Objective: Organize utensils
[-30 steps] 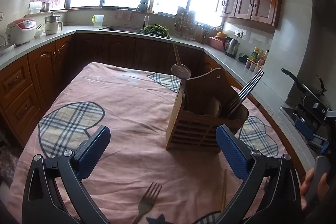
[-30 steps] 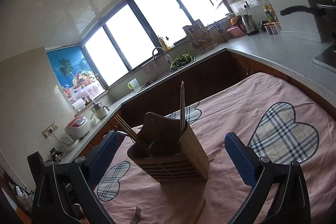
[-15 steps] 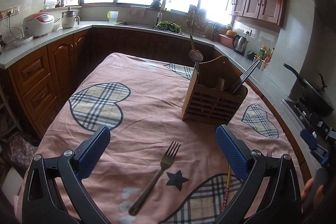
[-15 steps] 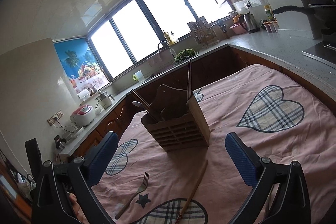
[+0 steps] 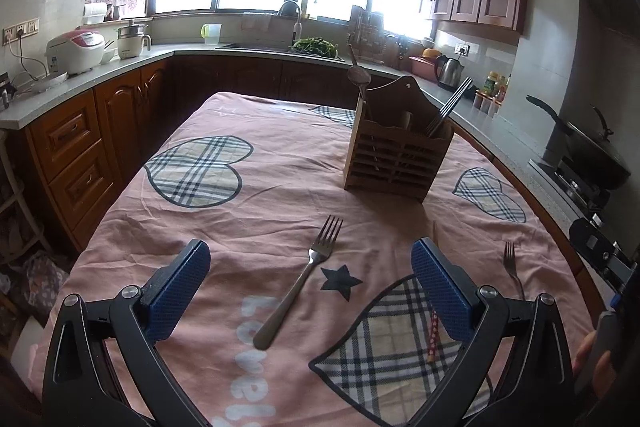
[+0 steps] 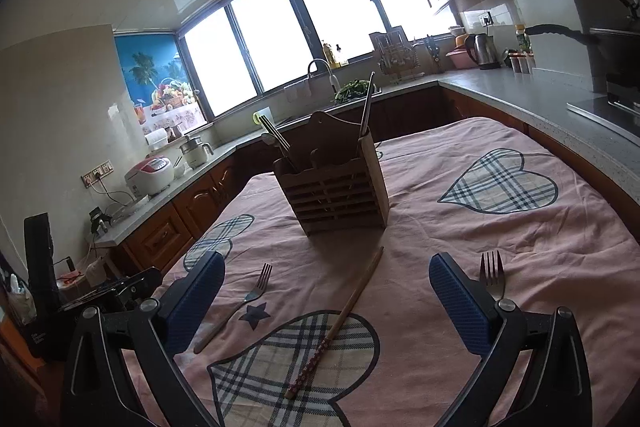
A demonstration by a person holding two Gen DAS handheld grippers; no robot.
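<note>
Left gripper: jaws spread wide and empty, above the pink cloth on the near side of the caddy; it has pulled back from the caddy, which looks smaller and farther than a second ago.
Right gripper: jaws spread wide and empty, also well back from the caddy; a second ago the caddy sat between its fingers in view, now it stands clear beyond them.
Caddy: slatted wooden holder, upright on the cloth; it has stayed put.
In the caddy: a ladle rises from its left end, dark chopsticks lean out of its right end.
Fork: flat on the cloth in front of the caddy, tines toward it, beside a dark star print; only its tines showed a second ago, now all of it is in view.
Second fork: on the cloth, in front and to the right of the caddy, newly in view; in the right wrist view it lies just past the right finger.
Wooden chopstick: loose on the cloth in front of the caddy, between the two forks, its patterned end away from the caddy.
Hand: partly visible at the edge, to the right of the caddy.
</note>
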